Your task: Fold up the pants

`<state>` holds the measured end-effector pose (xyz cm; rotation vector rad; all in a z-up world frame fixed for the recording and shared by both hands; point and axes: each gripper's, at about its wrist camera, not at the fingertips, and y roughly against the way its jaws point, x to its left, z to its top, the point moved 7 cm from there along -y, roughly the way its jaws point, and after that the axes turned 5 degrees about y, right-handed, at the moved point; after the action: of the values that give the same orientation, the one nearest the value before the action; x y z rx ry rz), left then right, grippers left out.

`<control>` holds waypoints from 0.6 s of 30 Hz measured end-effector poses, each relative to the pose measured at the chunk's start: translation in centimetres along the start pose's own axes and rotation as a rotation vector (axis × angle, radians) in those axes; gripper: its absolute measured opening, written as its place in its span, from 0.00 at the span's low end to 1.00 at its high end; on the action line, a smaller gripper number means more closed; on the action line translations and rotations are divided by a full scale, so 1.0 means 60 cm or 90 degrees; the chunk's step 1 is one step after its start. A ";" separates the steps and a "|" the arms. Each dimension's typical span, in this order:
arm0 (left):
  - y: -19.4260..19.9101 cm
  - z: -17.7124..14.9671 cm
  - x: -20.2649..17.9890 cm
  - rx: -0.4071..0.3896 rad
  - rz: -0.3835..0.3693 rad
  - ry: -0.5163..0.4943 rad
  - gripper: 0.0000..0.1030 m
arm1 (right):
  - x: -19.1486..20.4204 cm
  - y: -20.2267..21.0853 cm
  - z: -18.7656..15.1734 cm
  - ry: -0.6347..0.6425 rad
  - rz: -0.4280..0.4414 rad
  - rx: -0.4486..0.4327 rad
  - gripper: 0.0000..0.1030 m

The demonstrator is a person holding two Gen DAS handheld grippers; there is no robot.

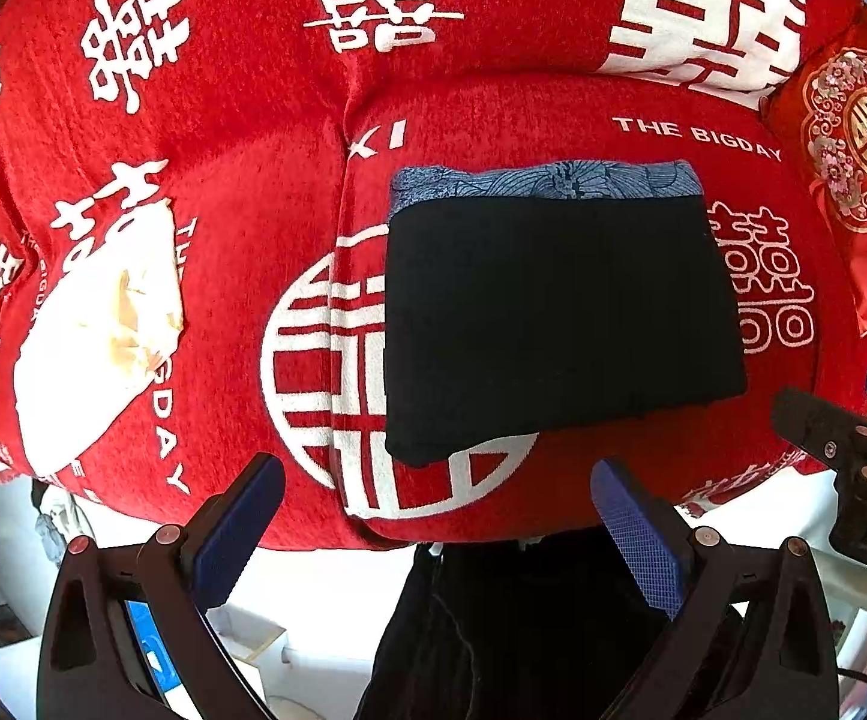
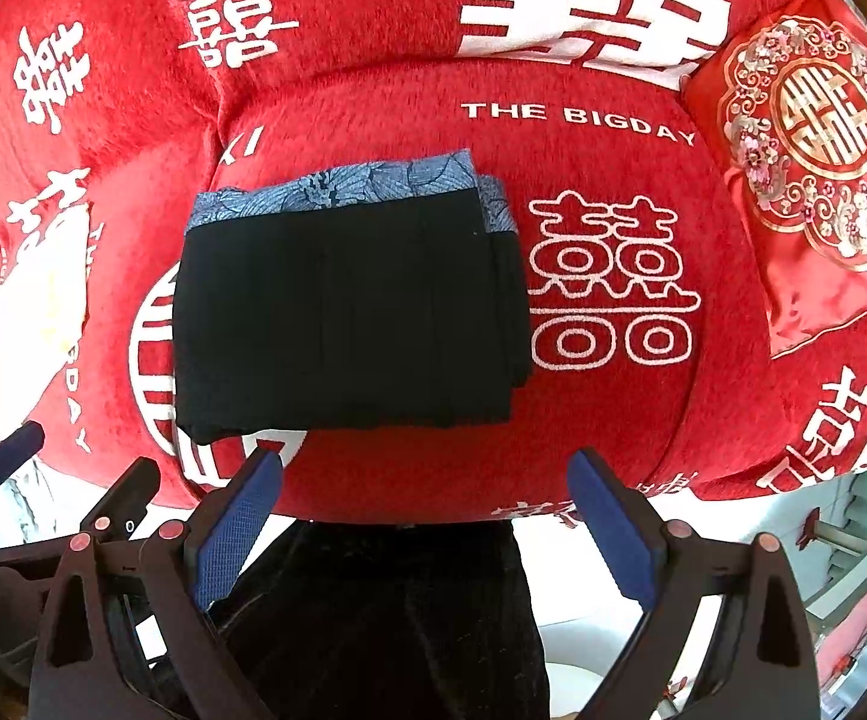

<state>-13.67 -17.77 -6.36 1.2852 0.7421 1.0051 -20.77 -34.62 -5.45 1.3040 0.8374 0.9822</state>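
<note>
Pants (image 1: 559, 318): black, matte, folded into a flat rectangle with a blue patterned band at its 12 o'clock edge, lying on the red plush sofa cover (image 1: 241, 192).
Left gripper (image 1: 439, 534): jaws wide, empty, at the pants' 6 o'clock.
Right gripper (image 2: 427, 528): jaws wide, empty; ribbed blue pads (image 2: 235, 534).
Cushion (image 2: 811, 162): glossy red satin with gold embroidery, at 2 o'clock.

Black pants (image 1: 559, 324) with blue-patterned band on red-and-white cover (image 1: 241, 192).
</note>
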 end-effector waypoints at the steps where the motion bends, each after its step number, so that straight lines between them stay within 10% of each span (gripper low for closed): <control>1: 0.000 0.000 0.000 0.000 0.000 -0.001 1.00 | 0.001 0.000 0.001 0.002 -0.002 0.000 0.94; 18: -0.002 0.003 -0.002 -0.004 0.005 -0.009 1.00 | 0.010 -0.001 0.010 0.010 -0.011 -0.003 0.94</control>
<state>-13.54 -17.95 -6.43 1.2900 0.7236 1.0024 -19.98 -34.27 -5.43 1.2851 0.8565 0.9812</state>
